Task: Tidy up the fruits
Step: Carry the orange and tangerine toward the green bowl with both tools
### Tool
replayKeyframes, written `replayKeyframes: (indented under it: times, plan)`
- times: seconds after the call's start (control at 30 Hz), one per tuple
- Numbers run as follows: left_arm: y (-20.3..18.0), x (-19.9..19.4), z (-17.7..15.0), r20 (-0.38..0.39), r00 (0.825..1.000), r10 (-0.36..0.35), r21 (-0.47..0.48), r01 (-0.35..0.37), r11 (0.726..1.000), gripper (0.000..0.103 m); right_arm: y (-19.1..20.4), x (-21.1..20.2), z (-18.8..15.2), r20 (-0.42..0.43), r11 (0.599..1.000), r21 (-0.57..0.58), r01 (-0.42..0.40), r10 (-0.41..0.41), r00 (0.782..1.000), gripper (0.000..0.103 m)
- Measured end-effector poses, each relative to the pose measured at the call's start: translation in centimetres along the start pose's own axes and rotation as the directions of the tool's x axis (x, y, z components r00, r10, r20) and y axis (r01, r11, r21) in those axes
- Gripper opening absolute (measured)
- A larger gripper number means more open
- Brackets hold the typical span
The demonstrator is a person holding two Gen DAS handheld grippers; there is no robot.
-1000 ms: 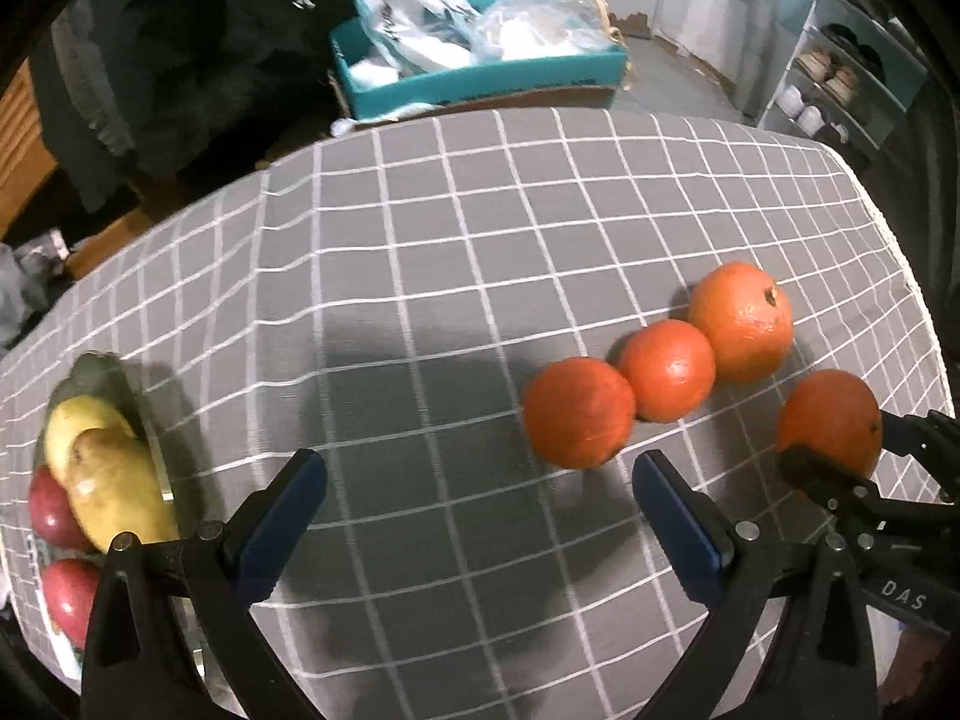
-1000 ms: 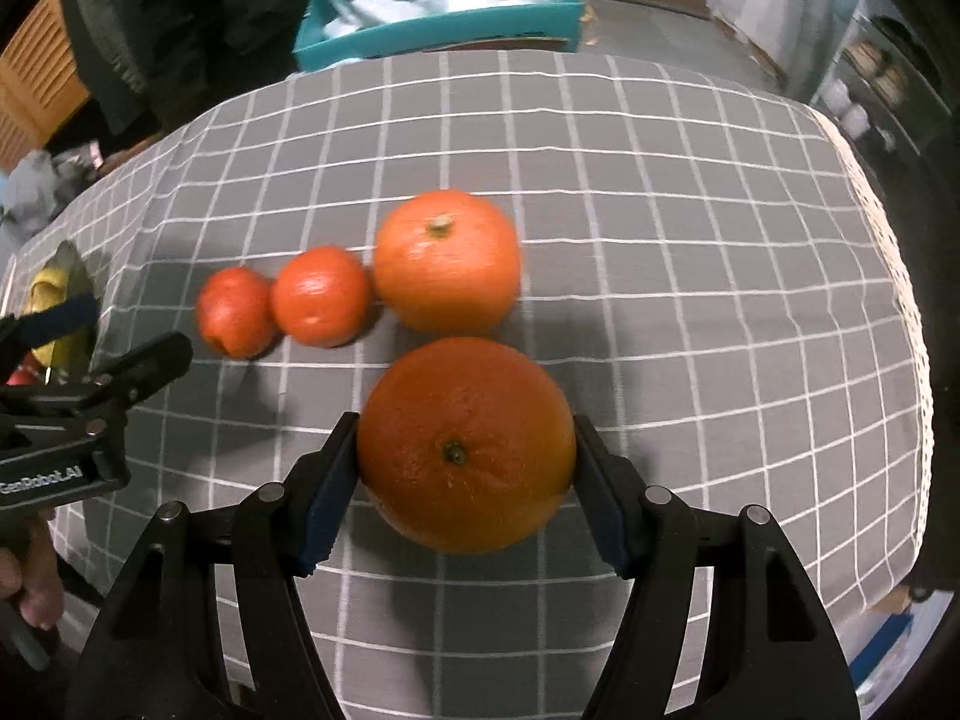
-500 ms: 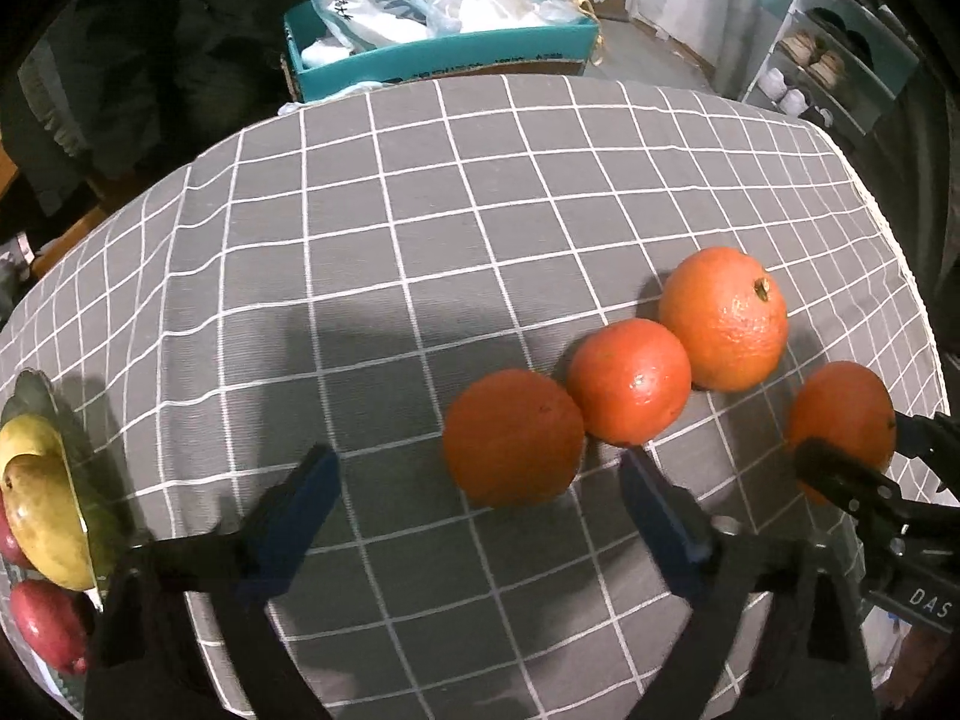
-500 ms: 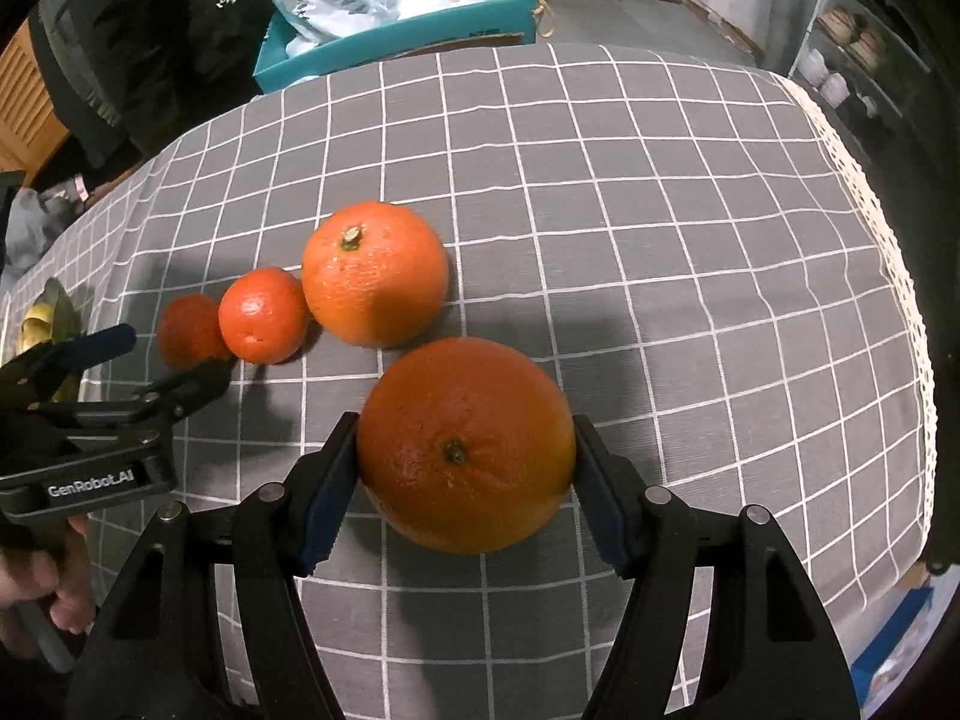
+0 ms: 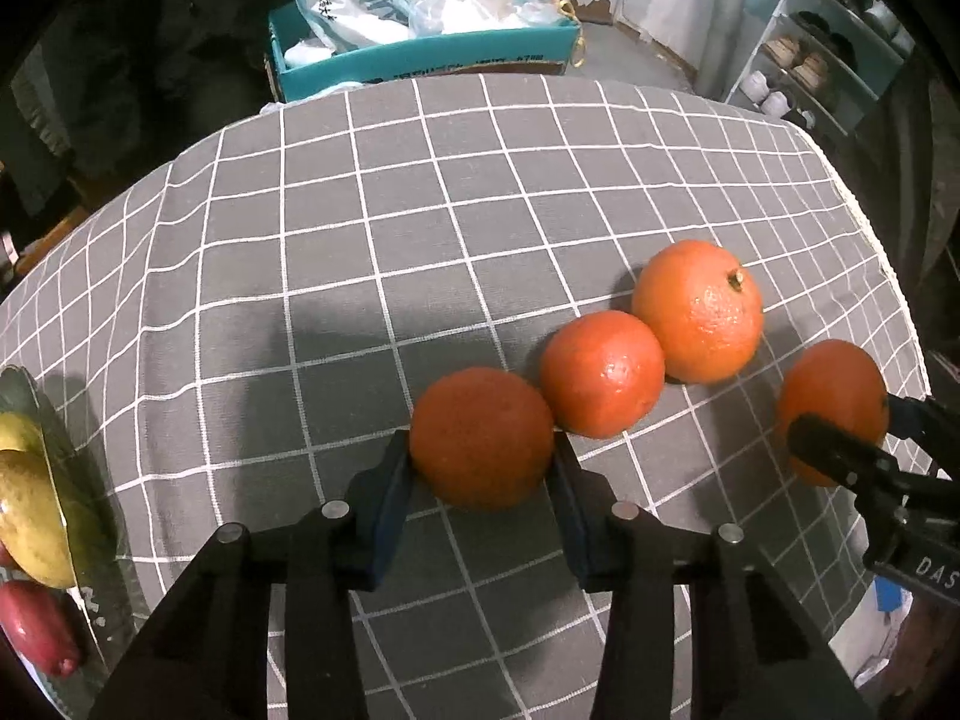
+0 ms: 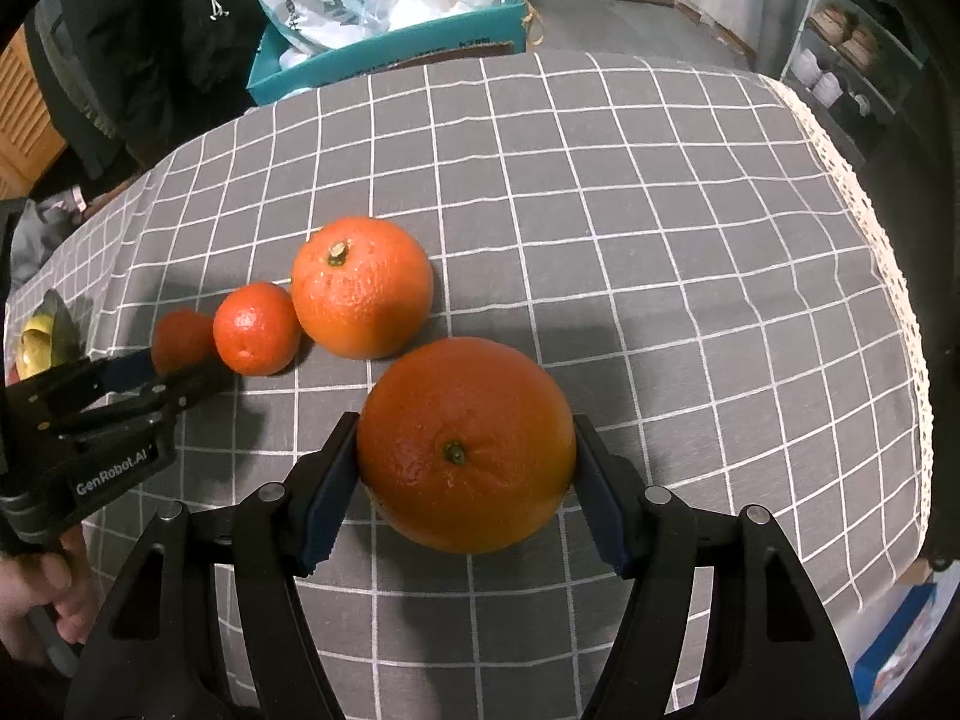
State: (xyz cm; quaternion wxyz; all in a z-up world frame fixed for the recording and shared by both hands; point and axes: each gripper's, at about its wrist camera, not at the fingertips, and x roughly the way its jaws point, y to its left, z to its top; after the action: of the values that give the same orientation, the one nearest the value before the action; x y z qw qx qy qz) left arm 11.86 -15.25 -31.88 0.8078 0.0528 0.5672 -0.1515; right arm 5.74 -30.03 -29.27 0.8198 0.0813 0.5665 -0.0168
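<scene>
Left gripper (image 5: pixel 483 468) jaws clamp the small round orange (image 5: pixel 482 437) across its middle; right gripper (image 6: pixel 465 468) jaws clamp the large orange (image 6: pixel 467 444). Both look firm, smooth and apt to roll.

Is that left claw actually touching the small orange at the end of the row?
Touching. In the left wrist view, both blue pads of the left gripper press against the sides of the smallest orange, with no gap showing.

Tablecloth (image 5: pixel 480 192): matt grey woven cloth, white grid lines, lace trim at table edge.
Large orange (image 6: pixel 465 444): dimpled, pebbled peel, dull sheen.
Middle orange (image 5: pixel 602 373): smoother, glossy highlight.
Left hand-held gripper (image 5: pixel 480 474): matt black plastic, blue ribbed pads, silver metal pins.
Bowl (image 5: pixel 60 516): clear, glossy.
Box (image 5: pixel 432 57): teal cardboard, crinkly plastic bags inside.
</scene>
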Motion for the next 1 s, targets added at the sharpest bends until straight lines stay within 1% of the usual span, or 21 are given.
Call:
replayKeyframes:
  times: [0.2,0.43,0.6,0.77,0.9,1.0]
  plan:
    - [0.5,-2.1,0.2,0.044,0.999,0.004,-0.018,-0.003,1.000,0.044,0.2,-1.2,0.3,0.033,1.000,-0.014,0.012,-0.011,0.999,0.068]
    - [0.7,-5.4,0.1,0.098,0.995,0.001,-0.034,0.002,0.999,0.044,1.3,-3.8,1.0,0.100,0.998,-0.052,0.034,-0.029,0.995,0.067]
    - [0.5,-8.3,-0.2,0.150,0.989,0.006,-0.031,-0.002,1.000,0.044,2.0,-5.9,1.5,0.150,0.997,-0.074,0.036,-0.024,0.988,0.067]
    - [0.7,-10.4,-0.3,0.185,0.983,0.010,-0.041,-0.002,0.999,0.044,2.8,-8.0,2.0,0.196,0.995,-0.093,0.039,-0.020,0.980,0.067]
    - [1.0,-12.5,-0.5,0.222,0.975,0.004,-0.053,0.008,0.999,0.044,3.2,-9.4,2.3,0.228,0.994,-0.103,0.035,-0.011,0.974,0.067]
    - [0.9,-13.9,-0.6,0.249,0.968,0.016,-0.045,-0.005,0.999,0.044,3.6,-10.5,2.4,0.251,0.993,-0.109,0.032,-0.004,0.968,0.067]
